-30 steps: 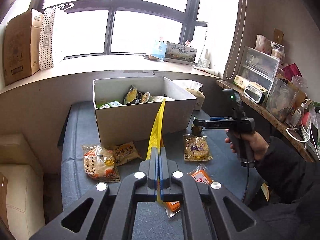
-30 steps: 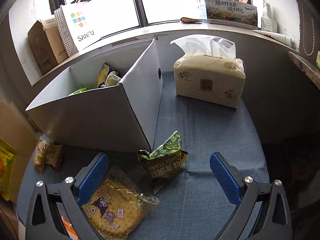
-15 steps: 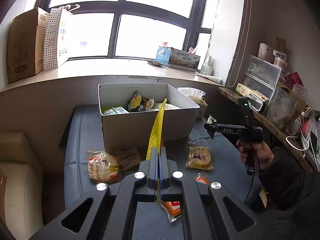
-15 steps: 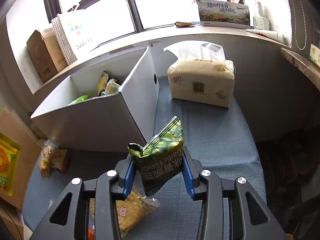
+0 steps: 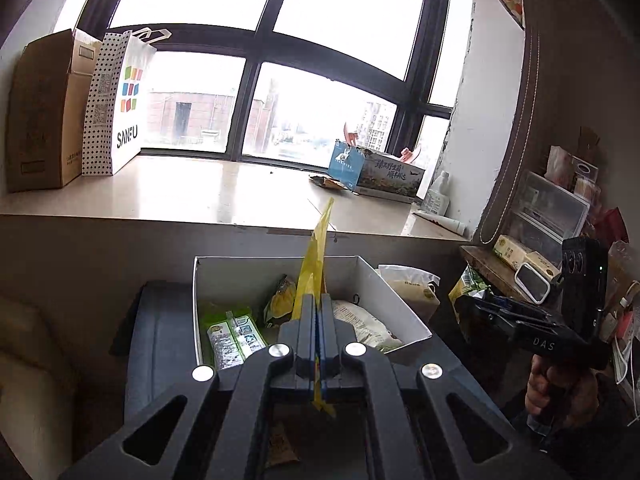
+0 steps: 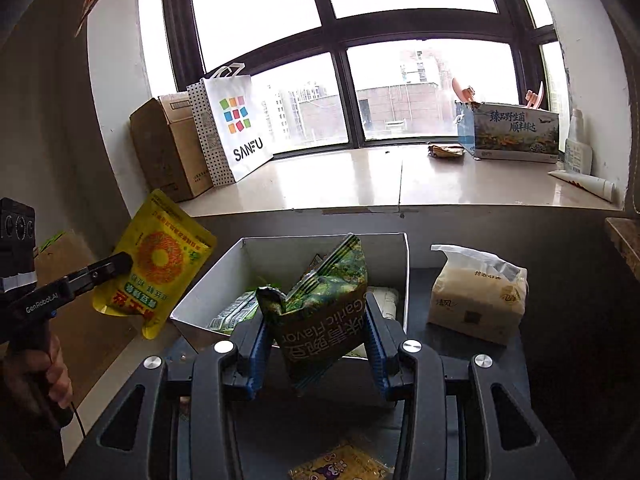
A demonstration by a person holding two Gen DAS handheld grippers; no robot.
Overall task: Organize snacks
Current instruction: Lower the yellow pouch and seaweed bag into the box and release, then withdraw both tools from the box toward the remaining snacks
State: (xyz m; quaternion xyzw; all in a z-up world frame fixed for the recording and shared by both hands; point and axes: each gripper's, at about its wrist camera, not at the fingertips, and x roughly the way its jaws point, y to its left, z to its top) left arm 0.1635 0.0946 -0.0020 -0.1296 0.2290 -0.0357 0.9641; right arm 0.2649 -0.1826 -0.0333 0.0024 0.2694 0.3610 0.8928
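My left gripper (image 5: 317,320) is shut on a yellow snack pouch (image 5: 314,256), seen edge-on here and face-on in the right wrist view (image 6: 154,260). It is held in the air over the near edge of the white box (image 5: 400,300). My right gripper (image 6: 316,332) is shut on a green garlic-flavour snack bag (image 6: 320,312), held above the near edge of the same box (image 6: 400,264). The box holds several snack packs. The right gripper also shows at the right of the left wrist view (image 5: 472,300).
A tissue pack (image 6: 476,300) stands right of the box on the dark blue table. A yellow snack packet (image 6: 340,466) lies on the table below my right gripper. The windowsill holds a SANFU bag (image 6: 236,132), a cardboard box (image 6: 168,148) and a printed carton (image 6: 512,132).
Both grippers rose and moved toward the box with their packs. The right gripper, open one second ago, closed on the green bag and lifted it off the table.
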